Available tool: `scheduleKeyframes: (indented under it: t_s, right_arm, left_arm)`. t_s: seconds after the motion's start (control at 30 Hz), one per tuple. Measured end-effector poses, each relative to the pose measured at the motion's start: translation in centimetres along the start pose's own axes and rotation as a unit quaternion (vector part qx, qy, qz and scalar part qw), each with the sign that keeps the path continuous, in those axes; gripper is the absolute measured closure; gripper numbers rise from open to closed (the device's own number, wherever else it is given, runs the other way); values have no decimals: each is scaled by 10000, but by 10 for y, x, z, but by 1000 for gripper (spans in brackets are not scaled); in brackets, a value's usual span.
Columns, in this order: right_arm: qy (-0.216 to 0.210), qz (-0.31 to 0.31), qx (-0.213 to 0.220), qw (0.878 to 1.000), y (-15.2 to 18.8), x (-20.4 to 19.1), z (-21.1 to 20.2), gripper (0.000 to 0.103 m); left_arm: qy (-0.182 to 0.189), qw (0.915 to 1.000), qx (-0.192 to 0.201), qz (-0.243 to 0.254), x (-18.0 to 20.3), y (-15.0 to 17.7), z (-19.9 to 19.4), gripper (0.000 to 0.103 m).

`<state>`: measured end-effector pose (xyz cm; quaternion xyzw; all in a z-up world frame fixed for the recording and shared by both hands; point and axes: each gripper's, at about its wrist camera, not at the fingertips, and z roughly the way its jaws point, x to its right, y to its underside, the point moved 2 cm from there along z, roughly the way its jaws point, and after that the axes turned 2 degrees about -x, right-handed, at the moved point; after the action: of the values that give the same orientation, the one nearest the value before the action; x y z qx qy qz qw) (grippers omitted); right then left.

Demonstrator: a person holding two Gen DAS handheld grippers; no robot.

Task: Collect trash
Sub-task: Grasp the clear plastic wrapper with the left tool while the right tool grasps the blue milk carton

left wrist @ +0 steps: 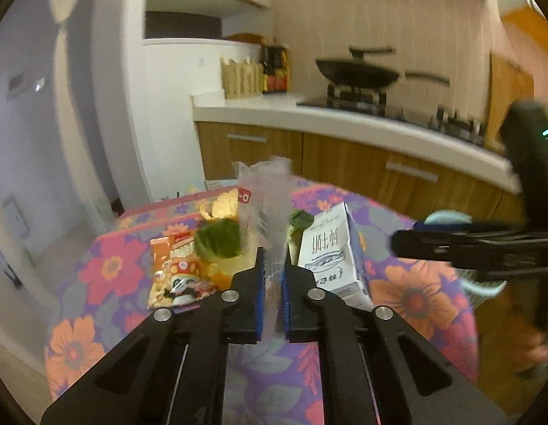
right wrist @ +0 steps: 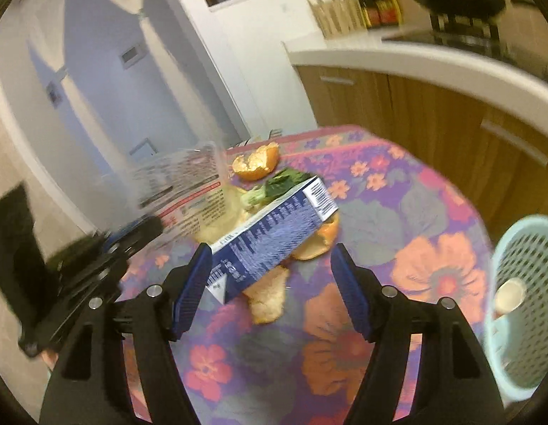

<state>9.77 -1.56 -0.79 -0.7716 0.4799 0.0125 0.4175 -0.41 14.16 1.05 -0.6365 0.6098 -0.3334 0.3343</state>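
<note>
While blur softens edges, left gripper [left wrist: 273, 269] fingers clenched on seemingly clear plastic wrapper [left wrist: 265, 198]; right gripper [right wrist: 270, 283] fingers released.

Beyond the fingers we see a white-topped kitchen counter [left wrist: 309, 115] over wooden cabinets [left wrist: 344, 163], a black wok [left wrist: 357, 72] on the stove, a woven basket [left wrist: 240, 78], and pale walls [left wrist: 33, 81] to the left.

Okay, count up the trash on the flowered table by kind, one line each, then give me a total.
Clear plastic wrapper, pinched in the left gripper: 1
Milk carton: 1
Orange snack bag: 1
Leafy vegetable scraps: 2
Orange peel pieces: 3 that show
Total: 8
</note>
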Motion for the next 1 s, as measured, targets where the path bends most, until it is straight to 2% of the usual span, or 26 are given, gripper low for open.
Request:
scheduleKeyframes:
  t_s: [0.07, 0.2, 0.37, 0.47, 0.53, 0.63, 0.73, 1.0]
  right_arm:
    - [-77, 374, -123, 9992, -2, 3, 14, 31]
    - [-171, 1083, -337, 9934, -5, 13, 41, 31]
    - [-360, 1639, -557, 9842, -10, 17, 71, 31]
    - [-386, 1643, -656, 9835, -8, 13, 80, 37]
    - [-340, 1473, -720, 9859, -8, 7, 81, 55]
    - [-330, 1398, -737, 9869, -3, 6, 73, 65]
    - [-337, 1301, -645, 9888, 2, 7, 57, 68]
    - [-258, 990, -138, 9947, 9, 14, -2, 69]
  left_arm:
    - [59, 9996, 167, -219, -10, 4, -11, 101]
    - [128, 9968, 475, -628, -31, 16, -27, 101]
    - [132, 9954, 598, -738, -38, 20, -37, 101]
    - [118, 9952, 638, -728, -39, 19, -42, 101]
    - [130, 9951, 668, -711, -38, 19, -45, 101]
    - [129, 9948, 734, -692, -36, 17, -50, 101]
    - [163, 9945, 799, -650, -30, 15, -56, 101]
    - [250, 9942, 950, -434, -6, 5, -72, 101]
